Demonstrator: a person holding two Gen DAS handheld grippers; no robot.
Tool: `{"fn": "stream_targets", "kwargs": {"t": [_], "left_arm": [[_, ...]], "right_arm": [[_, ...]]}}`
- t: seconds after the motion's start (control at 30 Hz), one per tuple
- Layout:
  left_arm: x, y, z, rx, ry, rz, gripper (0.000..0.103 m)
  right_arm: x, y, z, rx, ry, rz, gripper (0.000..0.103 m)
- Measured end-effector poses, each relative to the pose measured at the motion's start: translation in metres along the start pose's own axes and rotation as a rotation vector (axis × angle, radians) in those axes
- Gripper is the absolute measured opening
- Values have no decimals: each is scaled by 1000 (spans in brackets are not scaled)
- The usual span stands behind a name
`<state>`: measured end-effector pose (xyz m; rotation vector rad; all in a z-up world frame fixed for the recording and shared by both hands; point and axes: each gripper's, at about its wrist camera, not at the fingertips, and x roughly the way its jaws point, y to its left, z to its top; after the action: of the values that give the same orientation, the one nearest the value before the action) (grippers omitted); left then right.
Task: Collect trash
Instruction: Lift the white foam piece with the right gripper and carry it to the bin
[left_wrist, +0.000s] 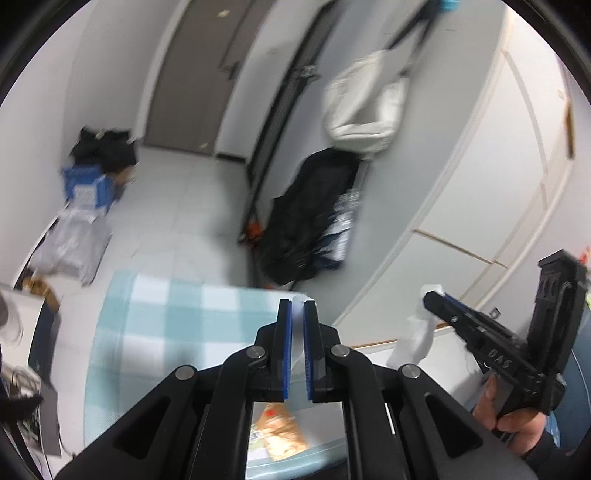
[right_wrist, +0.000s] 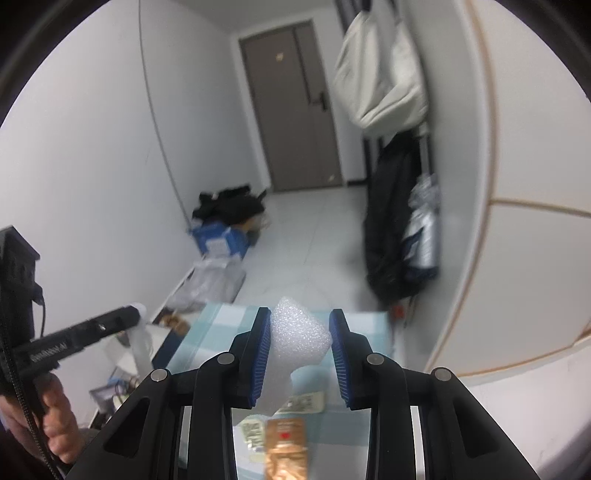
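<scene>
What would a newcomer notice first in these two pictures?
The white foam block clamped in the right gripper fills the middle of the right wrist view. The left gripper pinches a thin white plastic scrap. Below both lies a blue-and-white checked cloth with an orange snack wrapper.

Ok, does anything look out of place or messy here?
Yes: an orange-brown wrapper and printed paper scraps still lie on the checked cloth. Boxes and bags sit piled against the wall.
</scene>
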<state>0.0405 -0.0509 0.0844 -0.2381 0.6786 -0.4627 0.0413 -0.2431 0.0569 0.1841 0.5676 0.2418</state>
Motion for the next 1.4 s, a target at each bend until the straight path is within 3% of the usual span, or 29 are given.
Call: {"fn": "stream_targets", "kwargs": {"t": [0.1, 0.33, 0.63, 0.87, 1.13, 1.27, 1.4], "left_arm": [[-4, -35, 6, 71, 3, -14, 2], [0, -96, 6, 133, 51, -135, 2], [42, -176, -17, 247, 146, -254, 2], [101, -222, -58, 332, 313, -326, 2], [173, -245, -121, 378, 599, -379, 2], [207, -250, -151, 376, 723, -373, 2], [234, -255, -164, 369, 775, -350, 2]], "right_arm": [[-31, -20, 4, -2, -53, -43, 30], [-97, -74, -4, 60, -153, -111, 30], [-148, -147, -54, 121, -178, -265, 30], [-161, -204, -110, 210, -130, -391, 30], [-143, -250, -177, 291, -2, -465, 30], [-126, -264, -211, 331, 65, -488, 30], [-114, -274, -239, 357, 123, -503, 31]]}}
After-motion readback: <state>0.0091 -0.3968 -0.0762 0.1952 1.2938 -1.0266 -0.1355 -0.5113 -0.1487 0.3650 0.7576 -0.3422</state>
